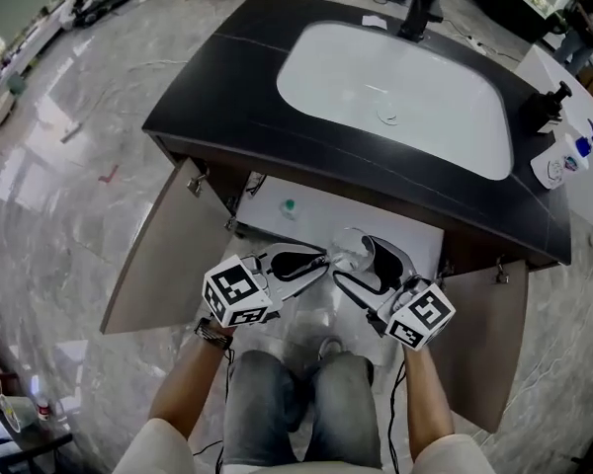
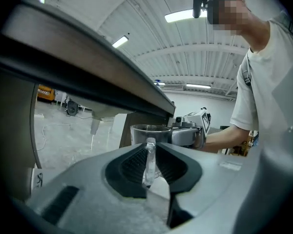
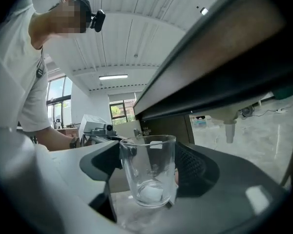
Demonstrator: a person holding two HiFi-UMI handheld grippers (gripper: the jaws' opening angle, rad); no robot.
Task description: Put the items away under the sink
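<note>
A clear glass mug (image 1: 348, 253) hangs in front of the open sink cabinet, carried by both grippers. My left gripper (image 1: 323, 263) is shut on its thin clear handle (image 2: 150, 162), which stands upright between the dark pads. My right gripper (image 1: 353, 258) is shut on the mug's body (image 3: 149, 172) from the other side. The mug is upright and empty. Each gripper shows in the other's view, the right gripper (image 2: 190, 130) behind the mug's rim and the left gripper (image 3: 100, 128) beyond the glass.
The black countertop (image 1: 237, 97) with its white basin (image 1: 395, 92) overhangs the cabinet. Both doors stand open, the left door (image 1: 163, 255) and the right door (image 1: 499, 344). A white shelf (image 1: 306, 220) inside bears a small green thing (image 1: 289, 206). A drain pipe (image 3: 228, 128) hangs below the sink.
</note>
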